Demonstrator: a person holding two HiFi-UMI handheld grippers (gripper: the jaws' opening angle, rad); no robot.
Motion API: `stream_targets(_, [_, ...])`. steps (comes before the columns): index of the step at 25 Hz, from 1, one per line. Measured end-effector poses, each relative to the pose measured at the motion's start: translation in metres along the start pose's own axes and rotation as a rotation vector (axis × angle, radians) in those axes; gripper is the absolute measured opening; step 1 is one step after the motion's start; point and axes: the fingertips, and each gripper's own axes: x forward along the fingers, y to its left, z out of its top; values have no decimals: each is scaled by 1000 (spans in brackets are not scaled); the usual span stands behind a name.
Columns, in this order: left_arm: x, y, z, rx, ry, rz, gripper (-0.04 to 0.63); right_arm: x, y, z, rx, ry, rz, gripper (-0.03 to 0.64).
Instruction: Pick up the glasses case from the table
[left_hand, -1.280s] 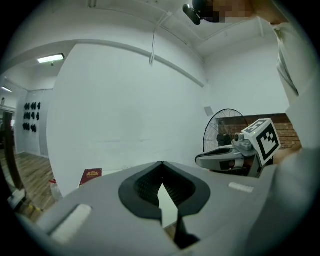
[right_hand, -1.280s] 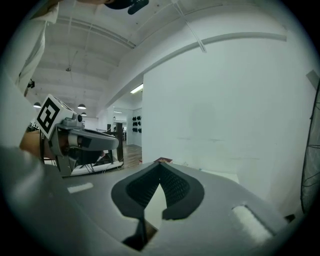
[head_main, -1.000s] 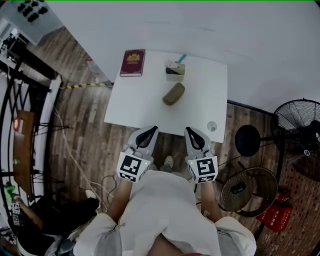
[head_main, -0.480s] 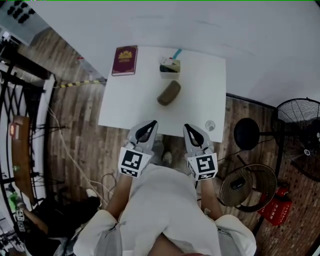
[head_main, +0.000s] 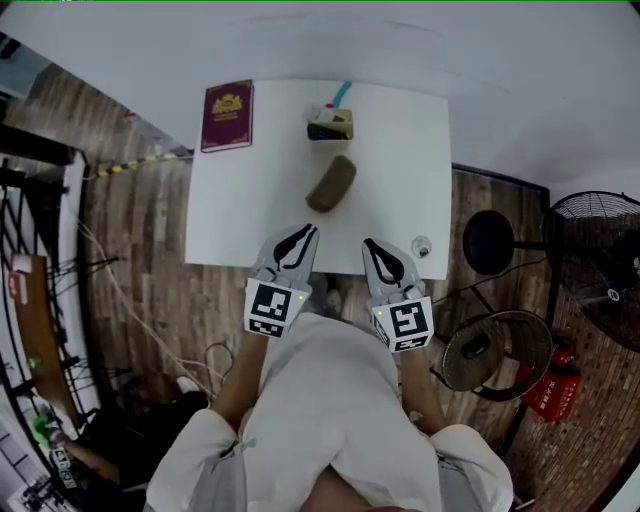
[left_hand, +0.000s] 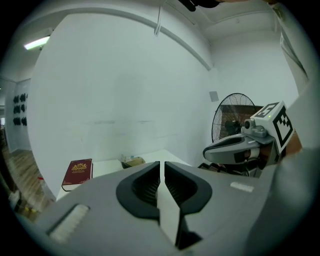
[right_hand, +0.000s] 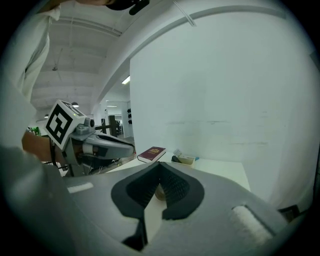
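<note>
Surface: white, square-topped, set against a pale wall, with wood floor around it. Entries run left to right.

Book: dark red with a gold crest, lying flat at the far left corner. Well apart from the task's thing and no obstruction.

Box: small open tray of odds and ends with a blue stick poking out, at the far edge near the middle. It stands just beyond the case, so it is probably the one item to mind if a reach overshoots.

Glasses case: brown, oblong, lying flat and slanted near the middle of the surface, untouched. The top on its near side is bare, so the approach looks clear.

Left hand-held gripper: held over the near edge, pointing toward the case and short of it. Its jaws are just opening, with a narrow slit between them and nothing in it. Probably being readied for the pick.

Right hand-held gripper: beside the left at the same edge, also aimed at the case, which shows through the hollow behind its tips. Clenched, tips meeting, grasping nothing.

Round thing: small and pale, at the near right corner just beside the right hand-held gripper. Too small to identify, and off the line to the case.

Stool, standing fan, fire extinguisher: on the floor to the right, clear of the work.
</note>
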Motion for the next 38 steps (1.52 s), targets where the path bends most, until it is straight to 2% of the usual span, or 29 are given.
stream_targets(15, [82, 43, -63, -24, 196, -80, 151, 60, -18, -45, 98, 156, -78, 5])
stream_targets(25, [130, 50, -100, 6, 323, -113, 249, 89, -32, -63, 140, 222, -111, 4])
stream_targets(38, [158, 45, -145, 36, 464, -152, 367, 99, -39, -81, 190, 268, -153, 5])
